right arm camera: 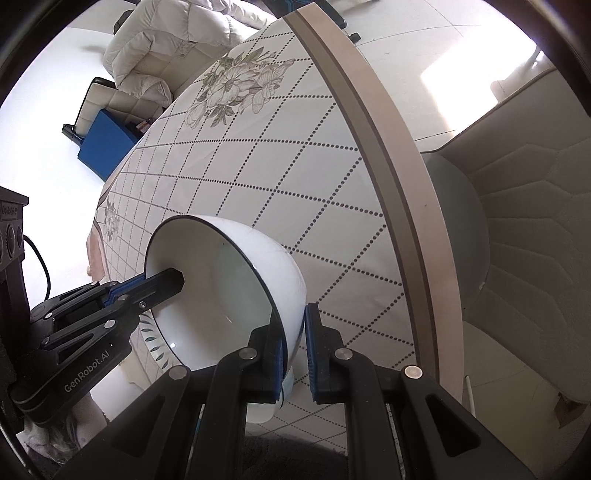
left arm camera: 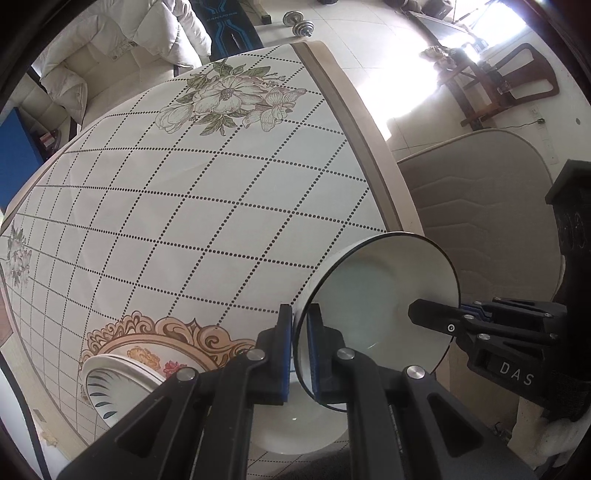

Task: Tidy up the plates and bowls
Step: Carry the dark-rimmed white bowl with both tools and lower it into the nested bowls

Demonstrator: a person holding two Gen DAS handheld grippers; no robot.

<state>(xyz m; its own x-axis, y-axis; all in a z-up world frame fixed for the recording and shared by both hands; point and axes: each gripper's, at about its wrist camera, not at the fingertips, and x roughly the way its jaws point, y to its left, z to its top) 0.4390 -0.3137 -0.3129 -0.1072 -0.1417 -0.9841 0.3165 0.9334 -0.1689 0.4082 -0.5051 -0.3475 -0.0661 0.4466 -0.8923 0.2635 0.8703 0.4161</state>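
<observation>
White bowl with dark rim [left arm camera: 380,295] is being held off the table [left arm camera: 207,206] by both grippers at once, opposite sides of the rim. It is tilted, its opening facing the left wrist camera.

Left gripper [left arm camera: 300,354] is being pointed almost straight down; its jaws are clenched on the rim wall, one blue pad [left arm camera: 285,354] outside, the other inside the bowl. In the right wrist view the same gripper [right arm camera: 162,282] is being seen entering from the left, reaching over the rim into the bowl's hollow.

Right gripper [right arm camera: 295,350] is being angled steeply downward, jaws clamped on the bowl [right arm camera: 229,295] wall near its rim, one finger inside, the other outside against the white outer surface. From the left wrist view it [left arm camera: 436,317] is being seen coming in from the right, across the far rim.

Below the held bowl, a white plate [left arm camera: 306,424] is lying on the table. Just left of it, a dish with dark leaf marks [left arm camera: 110,387] is resting on the patterned cloth, partly hidden by the left gripper's frame.

A padded chair [right arm camera: 524,221] is standing beside the table edge. Dumbbells [left arm camera: 299,23] are lying on the floor beyond the far end.
</observation>
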